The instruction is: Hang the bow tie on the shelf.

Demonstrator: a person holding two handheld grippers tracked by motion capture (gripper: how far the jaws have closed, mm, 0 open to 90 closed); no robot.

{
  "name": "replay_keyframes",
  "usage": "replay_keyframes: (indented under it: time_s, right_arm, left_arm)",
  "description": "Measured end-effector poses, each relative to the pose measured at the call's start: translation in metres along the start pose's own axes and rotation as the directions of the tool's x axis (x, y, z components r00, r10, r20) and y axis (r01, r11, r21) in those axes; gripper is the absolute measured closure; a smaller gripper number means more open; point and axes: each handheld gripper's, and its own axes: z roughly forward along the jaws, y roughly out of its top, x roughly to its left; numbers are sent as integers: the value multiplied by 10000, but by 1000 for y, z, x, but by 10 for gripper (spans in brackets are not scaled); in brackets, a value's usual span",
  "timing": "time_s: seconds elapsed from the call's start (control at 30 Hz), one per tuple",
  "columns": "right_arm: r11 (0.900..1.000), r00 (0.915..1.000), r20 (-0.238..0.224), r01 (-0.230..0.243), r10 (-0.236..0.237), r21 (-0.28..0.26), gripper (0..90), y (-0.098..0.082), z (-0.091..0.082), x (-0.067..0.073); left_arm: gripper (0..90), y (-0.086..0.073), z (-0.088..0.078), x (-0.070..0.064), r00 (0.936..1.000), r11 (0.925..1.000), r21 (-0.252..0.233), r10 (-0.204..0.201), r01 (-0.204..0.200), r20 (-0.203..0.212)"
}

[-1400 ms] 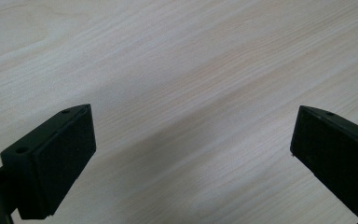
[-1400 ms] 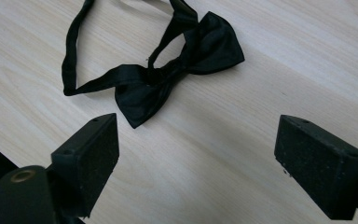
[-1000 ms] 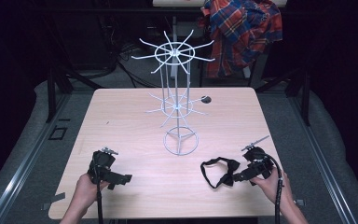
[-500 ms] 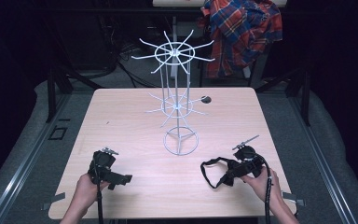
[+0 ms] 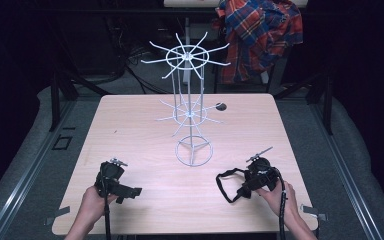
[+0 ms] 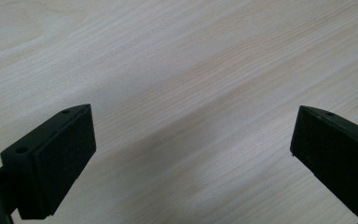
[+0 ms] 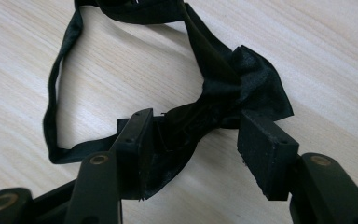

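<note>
High view: pale wooden table (image 5: pixel 140 130), dark room.

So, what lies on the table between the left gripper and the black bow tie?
Nothing: in the high view, bare wooden table separates the left gripper from the black bow tie.

I count one bow tie (image 7: pixel 223 100) on the table (image 5: pixel 130 130), at about five o'clock. One wire rack (image 5: pixel 190 107) stands at twelve o'clock, with two tiers of spokes. One shirt (image 5: pixel 260 30) hangs beyond it, at one o'clock. I hold two grippers: left gripper (image 6: pixel 191 154), right gripper (image 7: pixel 193 144).
</note>
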Motion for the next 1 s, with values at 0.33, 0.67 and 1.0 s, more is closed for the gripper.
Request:
replay_keyframes:
  time_s: [0.33, 0.67, 1.0]
  right_arm:
    - [9991, 9980, 468, 430, -431, 31, 602, 5, 4, 6]
    - [9972, 9955, 603, 720, -730, 184, 751, 4, 7, 8]
    - [9957, 9929, 750, 928, -927, 18, 808, 5, 2, 8]
  left_arm:
    - [1, 0, 0, 0, 10000, 10000, 20, 18, -18, -15]
    - [1, 0, 0, 1, 10000, 10000, 37, 1, -1, -21]
    - [2, -1, 0, 1, 10000, 10000, 31, 1, -1, -18]
